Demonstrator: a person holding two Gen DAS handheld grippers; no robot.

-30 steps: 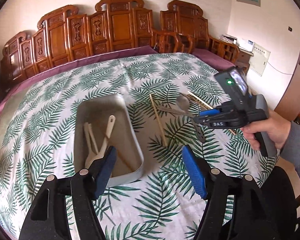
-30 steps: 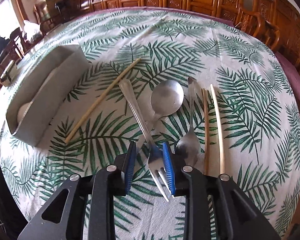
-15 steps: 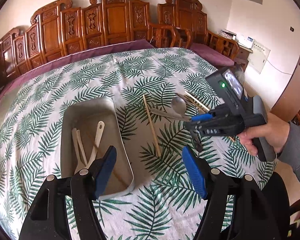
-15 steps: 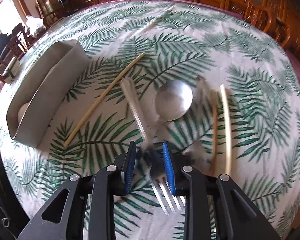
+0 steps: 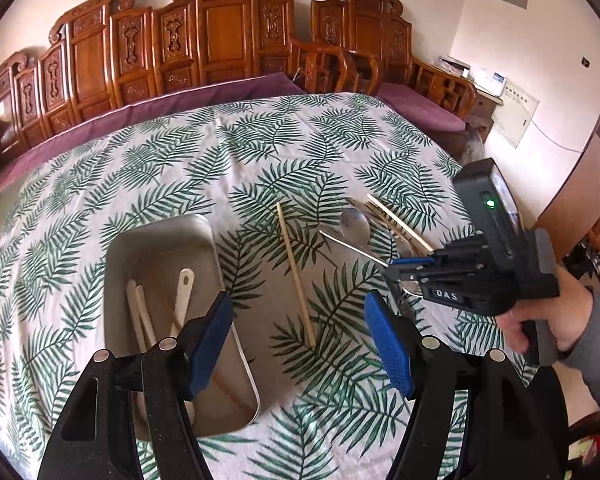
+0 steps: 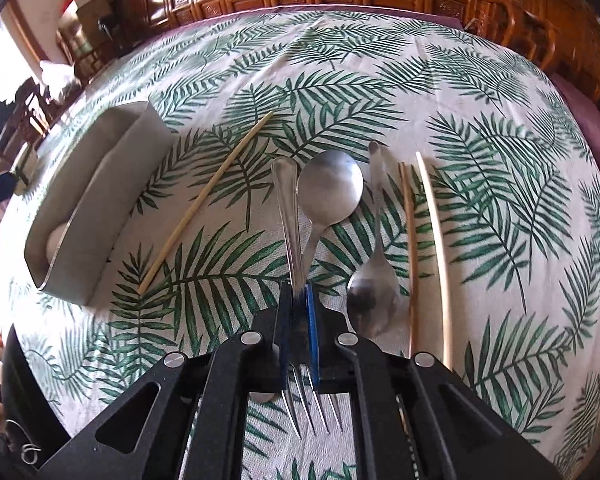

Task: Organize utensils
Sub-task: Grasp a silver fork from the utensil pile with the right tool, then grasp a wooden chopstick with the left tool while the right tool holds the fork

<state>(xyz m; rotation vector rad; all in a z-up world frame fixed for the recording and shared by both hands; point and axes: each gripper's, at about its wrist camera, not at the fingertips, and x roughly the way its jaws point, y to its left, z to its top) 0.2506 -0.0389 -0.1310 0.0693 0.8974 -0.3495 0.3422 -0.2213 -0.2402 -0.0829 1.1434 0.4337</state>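
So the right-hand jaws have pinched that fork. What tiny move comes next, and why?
Probably lift the fork straight up off the tablecloth. The right gripper is shut on its neck, its handle lies close beside a spoon, and the metal tray waits to the left.

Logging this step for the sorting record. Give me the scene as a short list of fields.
surface: table under a white cloth with green fern print
container: grey rectangular metal tray, pale utensils inside
right gripper: shut on the silver metal fork
left gripper: open, empty, above the tray's near end
loose on cloth: two silver spoons, three wooden chopsticks
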